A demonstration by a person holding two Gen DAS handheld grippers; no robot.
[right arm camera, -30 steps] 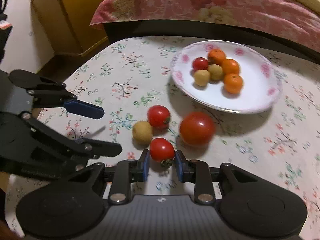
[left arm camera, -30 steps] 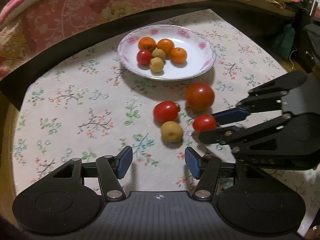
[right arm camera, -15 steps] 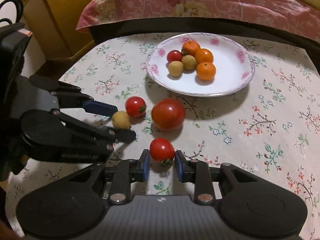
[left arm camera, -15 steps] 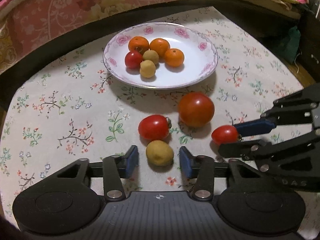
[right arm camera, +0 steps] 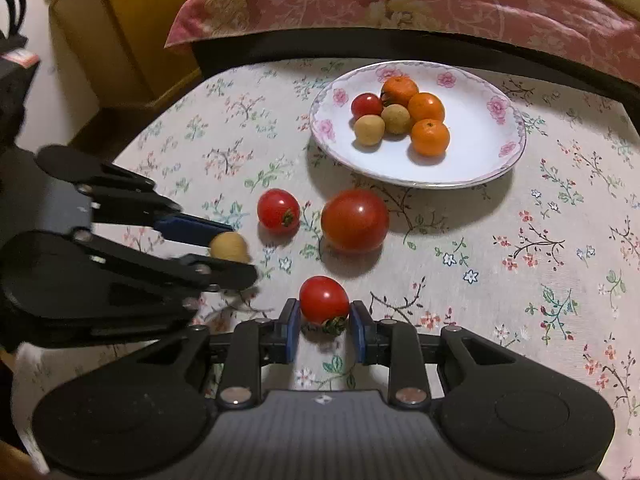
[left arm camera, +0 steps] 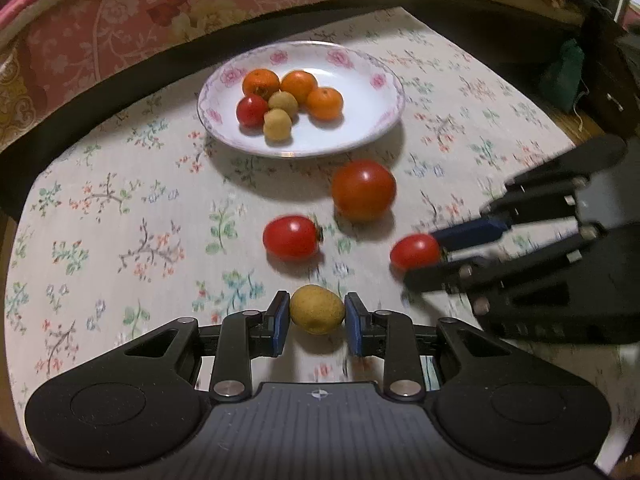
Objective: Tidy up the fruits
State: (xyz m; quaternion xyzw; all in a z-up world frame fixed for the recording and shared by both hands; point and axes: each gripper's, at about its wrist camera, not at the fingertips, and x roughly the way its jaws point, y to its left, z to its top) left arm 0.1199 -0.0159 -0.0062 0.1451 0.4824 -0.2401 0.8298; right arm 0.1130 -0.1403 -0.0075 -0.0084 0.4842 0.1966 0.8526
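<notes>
While both grippers are engaged, four fruits lie off the plate (right arm camera: 512,160) on the flowered cloth (right arm camera: 560,280). The left gripper (left arm camera: 317,316) is shown nearly closed about a tan fruit (left arm camera: 317,314); the blue pads (left arm camera: 280,322) appear to touch or almost touch its sides, though firm contact cannot be confirmed through the blur. The right gripper (right arm camera: 323,322) is shown narrowly closed on a small tomato (right arm camera: 323,299), gripped low, near its green calyx. Whether either fruit is lifted clear of the cloth cannot be told. Two fruits are left free between grippers and plate: a medium tomato (right arm camera: 278,211) and, just beside it, a large tomato (right arm camera: 355,220). On the plate a close cluster is seen: three oranges (right arm camera: 426,107), two tan fruits (right arm camera: 369,130) and one red tomato (right arm camera: 367,106).

Risks are judged as follows. Round, smooth fruit may be squeezed out forward if the pads are closed off-centre, and the tomato's low grip makes this likelier. Excess pressure could split the tomato skin. Since both grippers work near each other, a collision may occur if both are carried to the plate together. The large tomato lies on the direct path and could be knocked and rolled. A fruit released onto the sloped rim may roll into the cluster or off the plate.
</notes>
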